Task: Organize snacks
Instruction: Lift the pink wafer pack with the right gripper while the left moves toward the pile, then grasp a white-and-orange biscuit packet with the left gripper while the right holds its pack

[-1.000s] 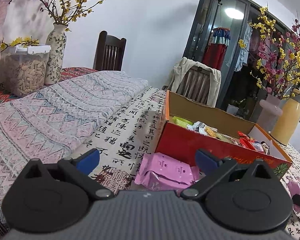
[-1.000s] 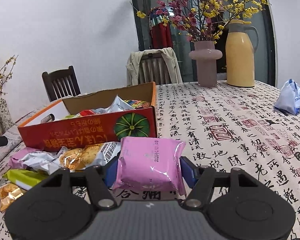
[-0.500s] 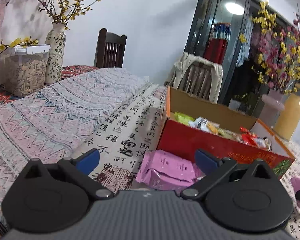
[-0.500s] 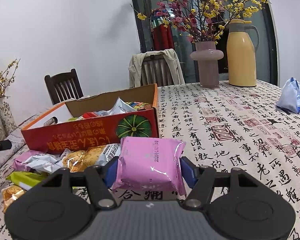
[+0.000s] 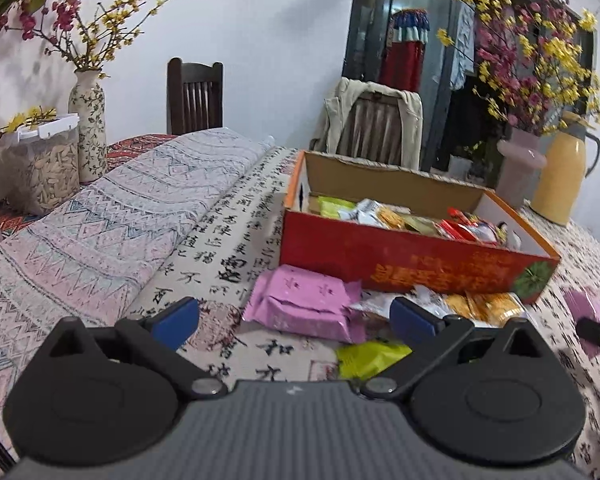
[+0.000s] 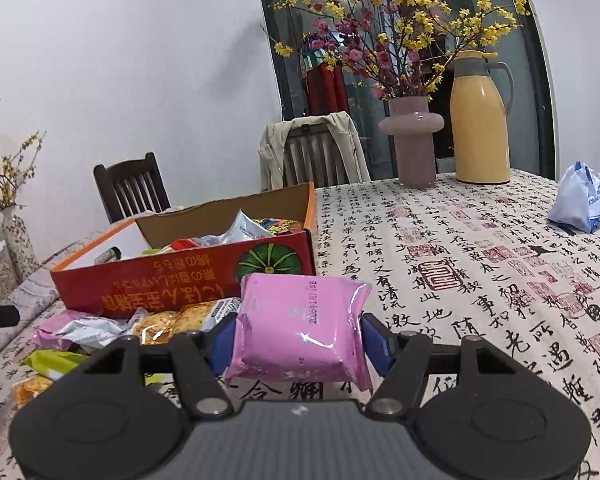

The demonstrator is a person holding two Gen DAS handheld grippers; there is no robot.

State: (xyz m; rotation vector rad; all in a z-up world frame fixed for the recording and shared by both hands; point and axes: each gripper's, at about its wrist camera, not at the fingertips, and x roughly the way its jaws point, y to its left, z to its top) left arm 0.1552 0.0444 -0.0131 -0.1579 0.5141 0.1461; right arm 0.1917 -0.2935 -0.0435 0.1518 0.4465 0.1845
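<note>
An orange-red cardboard box (image 5: 400,258) (image 6: 172,284) holding several snack packets stands on the calligraphy tablecloth. My right gripper (image 6: 298,338) is shut on a pink snack packet (image 6: 300,332), held above the cloth near the box's front right corner. My left gripper (image 5: 294,316) is open and holds nothing; it hovers in front of a second pink packet (image 5: 306,304) lying before the box. Loose snacks lie along the box's front: a green packet (image 5: 366,358), golden biscuit packets (image 5: 480,306) (image 6: 168,320) and a silver wrapper (image 6: 88,330).
A patterned folded cloth (image 5: 100,232) covers the table's left side, with a seed jar (image 5: 46,168) and a flower vase (image 5: 88,132) behind. A mauve vase (image 6: 414,144), a yellow thermos (image 6: 480,120) and a blue-white bag (image 6: 580,200) stand at the far right. Two chairs stand behind the table.
My left gripper drew back and rose a little, so the green packet and more loose snacks now show. The right gripper stayed still with the pink packet.
</note>
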